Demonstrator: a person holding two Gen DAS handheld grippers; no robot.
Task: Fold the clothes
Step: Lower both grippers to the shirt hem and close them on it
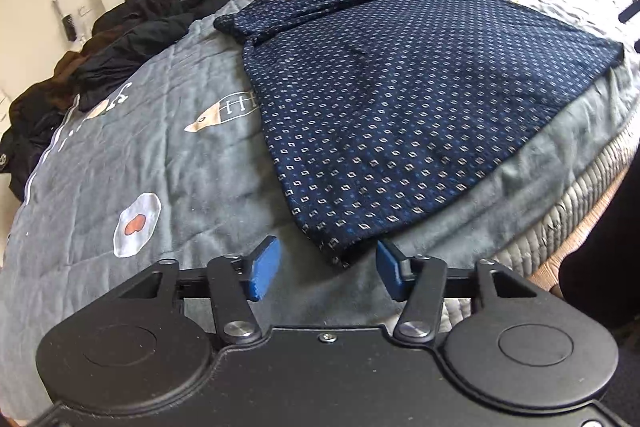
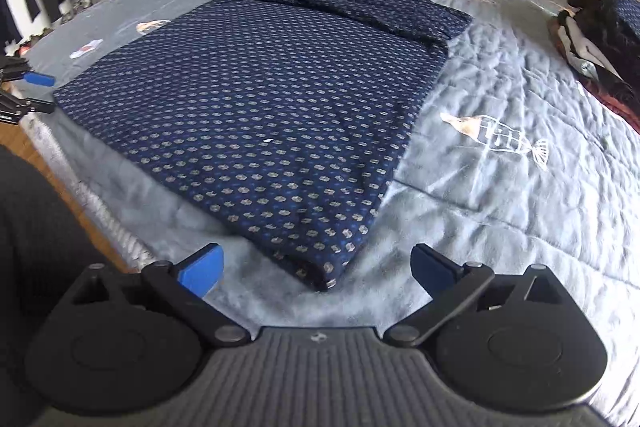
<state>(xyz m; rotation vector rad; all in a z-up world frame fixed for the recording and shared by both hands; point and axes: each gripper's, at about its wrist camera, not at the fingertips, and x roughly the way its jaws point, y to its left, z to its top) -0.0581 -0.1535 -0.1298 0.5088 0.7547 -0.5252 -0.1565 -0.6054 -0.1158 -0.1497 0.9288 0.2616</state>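
A dark blue dotted shirt (image 1: 400,99) lies flat near the front edge of the bed (image 1: 160,155), sleeves tucked in. Each claw points down at one near corner of the hem. The left claw (image 1: 327,269) is partly open with the corner between its pads, not pinched. The right claw (image 2: 316,269) is wide open and holds nothing. If a claw grabs only the top layer, the shirt could come apart when lifted. It could also pinch the grey blanket (image 2: 500,187) underneath and drag it along.
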